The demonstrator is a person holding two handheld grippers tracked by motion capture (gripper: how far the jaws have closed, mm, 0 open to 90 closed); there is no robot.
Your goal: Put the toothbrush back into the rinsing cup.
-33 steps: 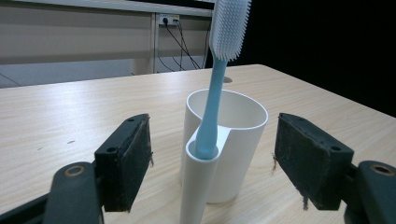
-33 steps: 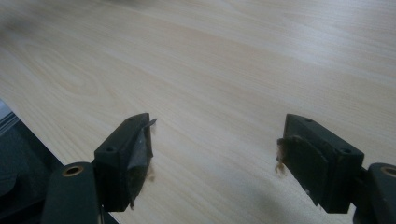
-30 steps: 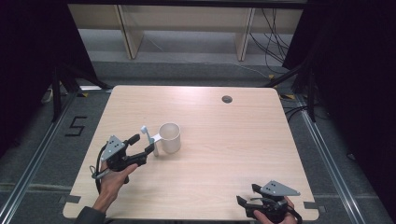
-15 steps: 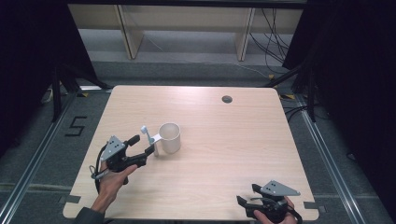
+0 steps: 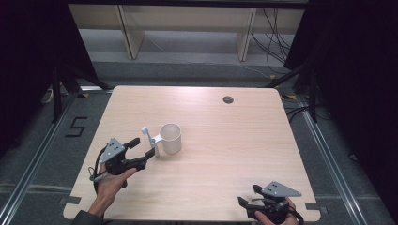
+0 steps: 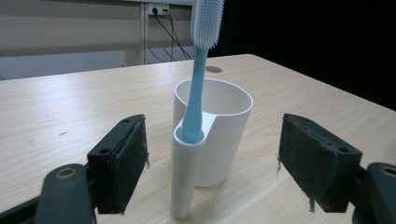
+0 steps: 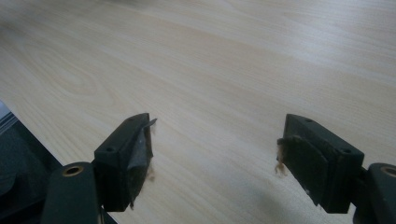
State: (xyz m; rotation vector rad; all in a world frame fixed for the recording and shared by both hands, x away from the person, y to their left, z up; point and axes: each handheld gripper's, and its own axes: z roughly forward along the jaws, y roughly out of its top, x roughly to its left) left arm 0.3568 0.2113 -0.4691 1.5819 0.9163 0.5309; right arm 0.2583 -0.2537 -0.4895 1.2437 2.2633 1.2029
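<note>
high view / worktop: light wood, rounded corners, round cable hole near far edge, right of centre.
high view / cup: white cup, upright, left of centre; narrow side tube on its left carries a toothbrush, which leans away to the left.
high view / left gripper: held in the left hand, pointing right toward the cup; jaws spread, tips just beside the cup's side tube, apart from it. Grey three-cornered plate on top, cable trailing to the left.
high view / right gripper: at near right corner of the worktop, pointing left, well apart from the cup; jaws apart, nothing between them. Grey plate on top.
high view / surroundings: dark curtains both sides, pale shelving beyond the far edge, a "5" marking on the floor at left.
left gripper view / left gripper: both black pads wide apart, holding nothing; cup stands in the gap between them, touching neither pad.
left gripper view / toothbrush: light blue handle seated in the cup's front tube, near upright, white bristle head at the top.
left gripper view / worktop: cable hole visible behind the cup.
right gripper view / right gripper: jaws wide open, empty; frayed pad material on both inner faces. Bare wood of the worktop below, its edge at lower left.
</note>
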